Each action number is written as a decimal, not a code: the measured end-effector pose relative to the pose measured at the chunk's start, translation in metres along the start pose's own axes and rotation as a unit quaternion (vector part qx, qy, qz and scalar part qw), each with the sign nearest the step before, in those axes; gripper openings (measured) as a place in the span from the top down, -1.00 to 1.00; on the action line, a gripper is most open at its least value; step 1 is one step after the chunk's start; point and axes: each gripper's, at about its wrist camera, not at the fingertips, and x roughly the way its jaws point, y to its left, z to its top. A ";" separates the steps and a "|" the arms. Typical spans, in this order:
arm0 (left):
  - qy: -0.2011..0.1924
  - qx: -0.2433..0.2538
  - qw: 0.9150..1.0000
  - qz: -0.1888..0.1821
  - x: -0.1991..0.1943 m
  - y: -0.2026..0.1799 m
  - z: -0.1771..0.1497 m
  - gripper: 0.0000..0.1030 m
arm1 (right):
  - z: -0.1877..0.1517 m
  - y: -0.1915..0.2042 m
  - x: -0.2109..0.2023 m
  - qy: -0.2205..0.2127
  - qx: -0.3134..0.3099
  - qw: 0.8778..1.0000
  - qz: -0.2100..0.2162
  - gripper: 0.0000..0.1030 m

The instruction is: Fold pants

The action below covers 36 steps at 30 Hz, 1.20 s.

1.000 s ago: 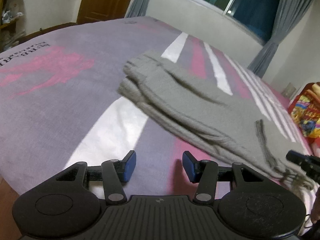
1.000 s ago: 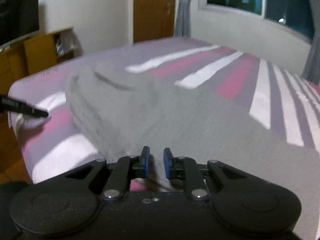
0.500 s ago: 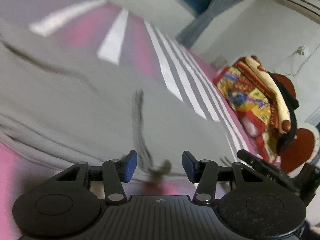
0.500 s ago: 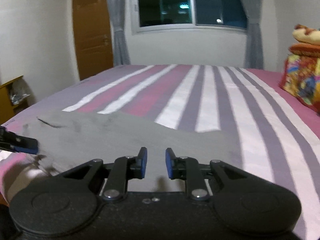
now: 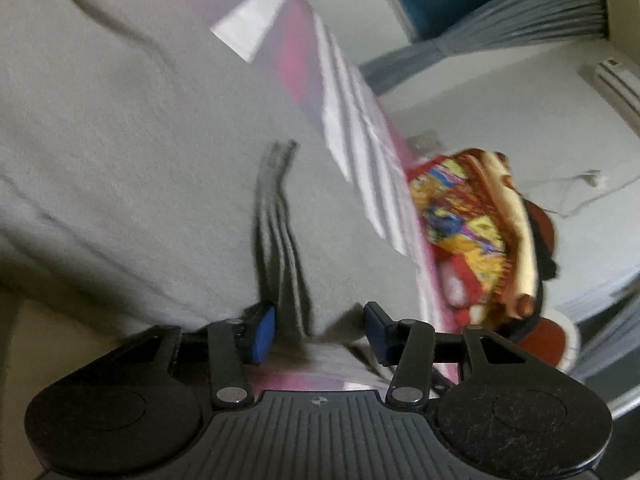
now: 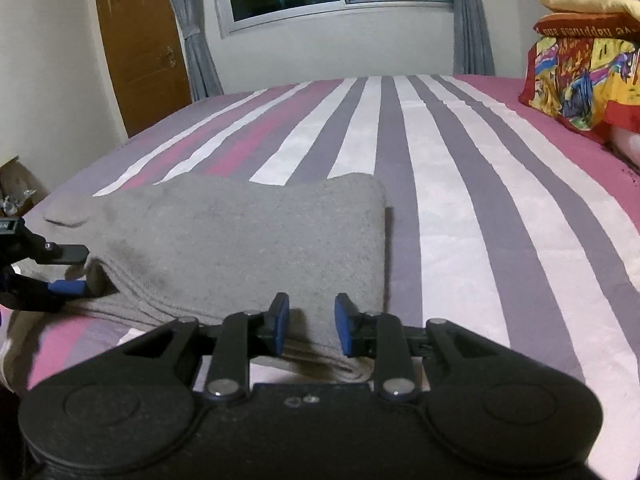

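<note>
The right gripper [image 6: 308, 328] jaws are opening astride the pants' [image 6: 240, 240] near edge; the left gripper [image 5: 320, 330], half-wide at nine o'clock, grips nothing. Loose layers may slide apart.

Only one line of writing shows: pale letters along the dark red cushion [image 6: 584, 28] stacked on the colourful bedding at the right of the right wrist view. They appear mirrored and blurred, too unclear to read with certainty.
</note>
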 end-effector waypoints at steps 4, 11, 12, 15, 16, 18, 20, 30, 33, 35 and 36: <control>-0.011 0.012 1.000 0.023 -0.018 0.001 0.000 0.04 | 0.000 -0.004 -0.002 -0.002 0.000 1.000 0.007 0.50; 0.003 -0.063 0.998 -0.015 0.004 0.026 0.010 0.04 | -0.001 -0.007 -0.001 -0.004 -0.002 1.000 0.009 0.46; 0.004 -0.075 0.997 -0.028 0.007 0.031 0.011 0.04 | 0.000 -0.008 -0.002 -0.004 0.000 1.000 0.010 0.46; 0.005 -0.103 0.993 -0.063 0.011 0.045 0.012 0.04 | -0.001 -0.010 -0.004 -0.006 0.003 1.000 0.012 0.44; 0.006 -0.108 0.992 -0.073 0.011 0.047 0.012 0.04 | -0.002 -0.010 -0.004 -0.006 0.003 1.000 0.012 0.44; 0.002 -0.091 0.993 -0.077 0.006 0.041 0.010 0.06 | -0.001 -0.010 -0.003 -0.005 0.002 1.000 0.011 0.43; 0.000 -0.057 0.996 -0.070 0.003 0.029 0.006 0.64 | -0.001 -0.009 -0.003 -0.005 0.002 1.000 0.010 0.43; -0.007 0.114 0.990 0.080 -0.015 -0.010 0.008 0.99 | -0.001 -0.009 -0.004 -0.010 0.004 1.000 0.011 0.39; 0.007 0.128 0.986 0.102 -0.011 -0.008 0.013 0.99 | -0.005 -0.008 0.006 0.010 -0.004 1.000 0.001 0.38; -0.011 0.117 0.989 0.088 -0.021 -0.011 0.015 0.98 | -0.003 -0.006 0.006 0.008 -0.009 1.000 -0.004 0.38; -0.030 0.113 0.990 0.081 -0.026 -0.014 0.016 0.98 | -0.002 -0.006 0.004 0.000 -0.008 1.000 -0.002 0.37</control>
